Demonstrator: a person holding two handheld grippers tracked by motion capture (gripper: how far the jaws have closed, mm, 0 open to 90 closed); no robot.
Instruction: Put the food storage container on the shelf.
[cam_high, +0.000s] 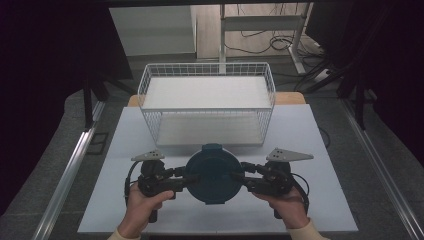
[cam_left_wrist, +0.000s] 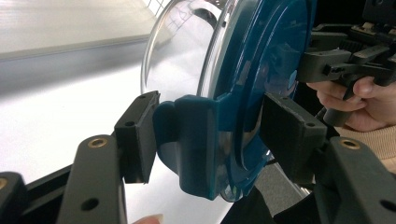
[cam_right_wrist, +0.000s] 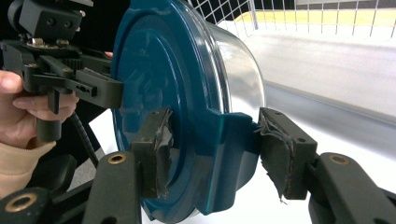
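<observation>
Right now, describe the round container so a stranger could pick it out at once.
Start at the white wire basket at the back of the white table. Just in front of it sits a clear bowl with a dark teal lid, held between the left gripper and right gripper. It is the one round, teal thing there.

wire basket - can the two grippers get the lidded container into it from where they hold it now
Probably yes: the wire basket stands right behind the container, its open top unobstructed, and the left gripper and right gripper hold opposite lid tabs.
</observation>
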